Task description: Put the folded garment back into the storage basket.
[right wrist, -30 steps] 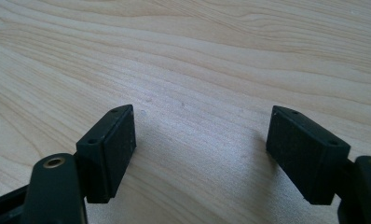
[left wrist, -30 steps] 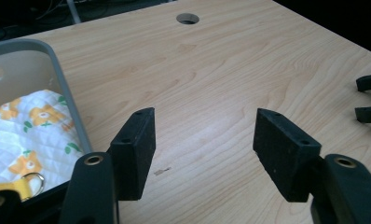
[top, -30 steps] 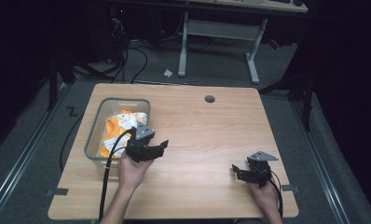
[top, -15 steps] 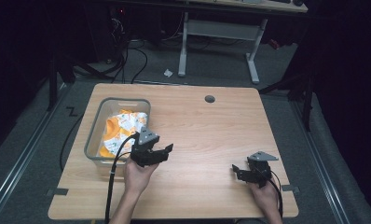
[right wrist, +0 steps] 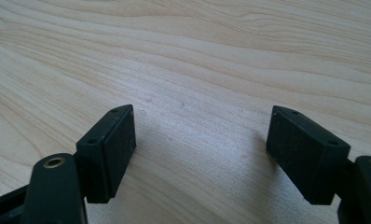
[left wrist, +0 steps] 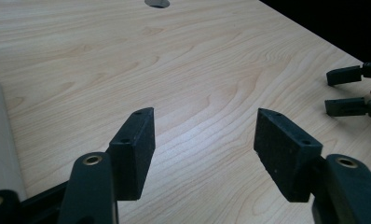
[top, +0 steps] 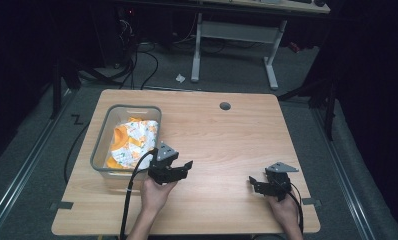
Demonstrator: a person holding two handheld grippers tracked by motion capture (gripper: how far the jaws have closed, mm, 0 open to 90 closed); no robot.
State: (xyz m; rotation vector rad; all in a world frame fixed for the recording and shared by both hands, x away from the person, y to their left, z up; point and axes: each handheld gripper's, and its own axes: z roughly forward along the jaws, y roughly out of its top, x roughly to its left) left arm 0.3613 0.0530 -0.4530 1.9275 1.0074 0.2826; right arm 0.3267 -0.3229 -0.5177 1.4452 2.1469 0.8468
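Beside the left claw (top: 183, 167), released like the right claw (top: 253, 183), the clear bin (top: 101, 150) runs lengthwise away from the person.

The table (top: 227, 145) is topped with pale wood-grain laminate, smooth with a soft sheen, and a round grey plastic grommet (top: 225, 106) is set near its far edge. The bin (top: 99, 150) at the left edge is made of translucent, slightly glossy plastic, and crumpled white and orange printed cloth (top: 132, 142) is seen inside it. The left gripper (left wrist: 204, 140) and the right gripper (right wrist: 202, 140) are formed of matt black plastic, their pads finely rough, with small brass-coloured metal fittings at the joints.
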